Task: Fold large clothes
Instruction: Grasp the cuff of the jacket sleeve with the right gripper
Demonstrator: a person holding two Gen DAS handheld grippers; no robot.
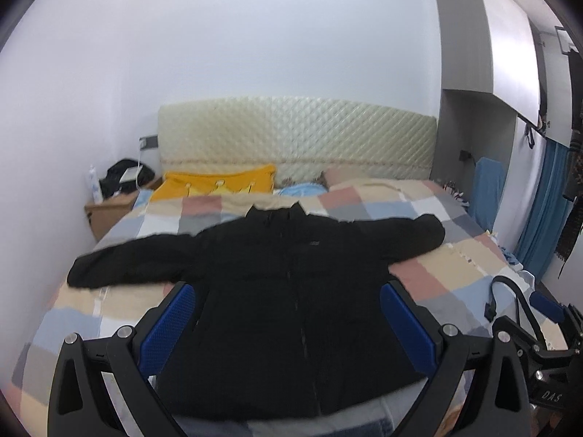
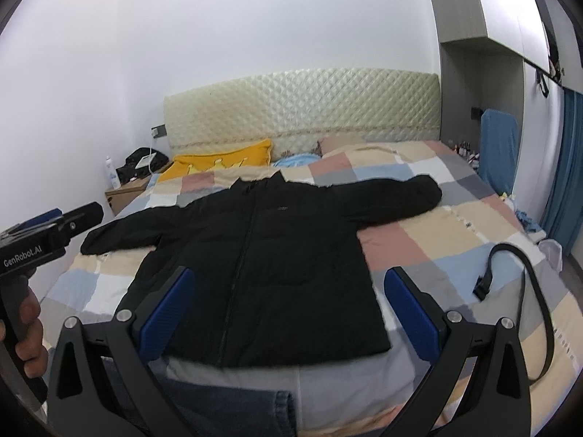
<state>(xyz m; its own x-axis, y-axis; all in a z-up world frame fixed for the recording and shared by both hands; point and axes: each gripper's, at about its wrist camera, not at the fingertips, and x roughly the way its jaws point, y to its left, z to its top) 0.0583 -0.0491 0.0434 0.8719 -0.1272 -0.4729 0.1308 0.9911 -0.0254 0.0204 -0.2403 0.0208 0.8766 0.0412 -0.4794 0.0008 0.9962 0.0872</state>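
A black zip-up jacket [image 1: 284, 291] lies flat, front up, on the bed with both sleeves spread out; it also shows in the right wrist view [image 2: 262, 255]. My left gripper [image 1: 288, 324] is open and empty, held above the jacket's lower body. My right gripper [image 2: 288, 313] is open and empty, above the jacket's hem near the foot of the bed. The left gripper's body [image 2: 47, 233] shows at the left edge of the right wrist view, and the right gripper's body [image 1: 539, 346] at the right edge of the left wrist view.
The bed has a checked cover [image 2: 437, 240], a quilted cream headboard [image 2: 302, 109] and a yellow pillow [image 2: 226, 160]. A black cable [image 2: 528, 291] lies on the right side. A nightstand [image 2: 127, 193] stands left, a wardrobe [image 2: 484, 36] and blue curtain [image 2: 568, 174] right.
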